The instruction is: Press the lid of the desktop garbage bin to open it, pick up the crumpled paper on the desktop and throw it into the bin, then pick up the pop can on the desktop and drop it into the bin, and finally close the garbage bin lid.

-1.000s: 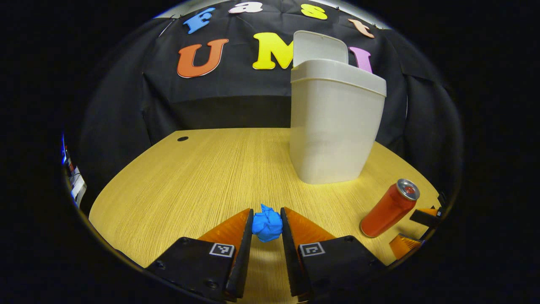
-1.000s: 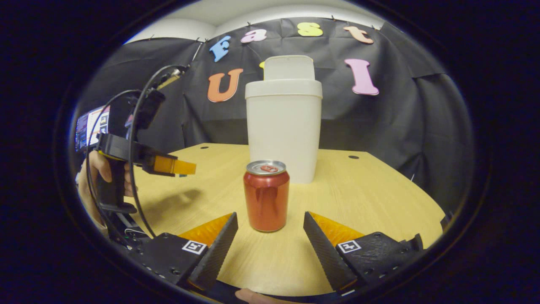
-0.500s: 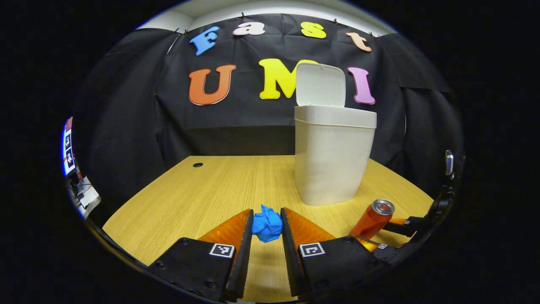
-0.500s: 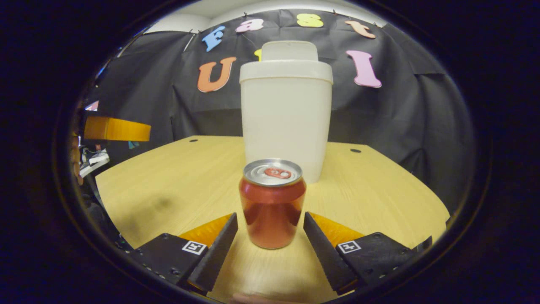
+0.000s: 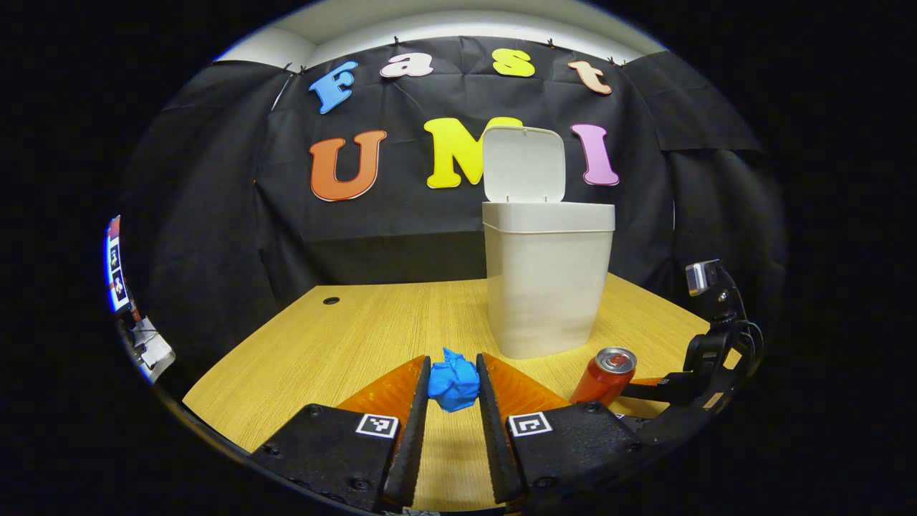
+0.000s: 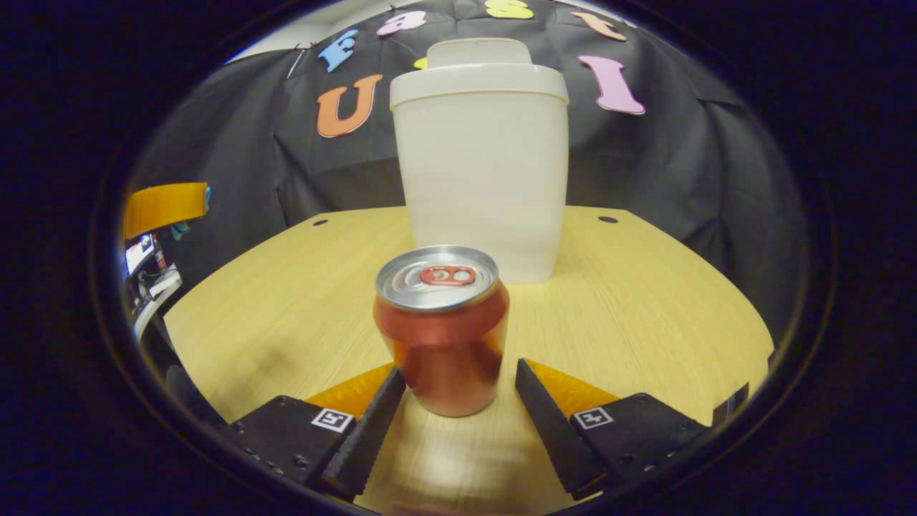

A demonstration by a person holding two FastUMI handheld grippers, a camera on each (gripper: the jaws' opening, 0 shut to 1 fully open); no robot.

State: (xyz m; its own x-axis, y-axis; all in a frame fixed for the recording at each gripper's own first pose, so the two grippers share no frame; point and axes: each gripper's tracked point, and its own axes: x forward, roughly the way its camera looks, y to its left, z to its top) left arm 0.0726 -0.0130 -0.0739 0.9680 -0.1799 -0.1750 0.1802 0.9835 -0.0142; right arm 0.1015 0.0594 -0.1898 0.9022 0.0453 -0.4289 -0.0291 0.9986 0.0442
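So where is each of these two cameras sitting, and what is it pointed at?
Left gripper view: rides on the left gripper, facing the open bin; its own fingers clamp the blue paper.
Right gripper view: rides on the right gripper, facing the pop can standing between its open fingers.
Both views show the bin, can and wooden table.

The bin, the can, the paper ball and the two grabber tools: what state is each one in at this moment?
Garbage bin: upright on the table, lid flipped open.
Crumpled paper: pinched between the left gripper's fingers.
Pop can: upright on the table, between the right gripper's fingers, not yet squeezed.
Left gripper: shut on the paper.
Right gripper: open around the can.
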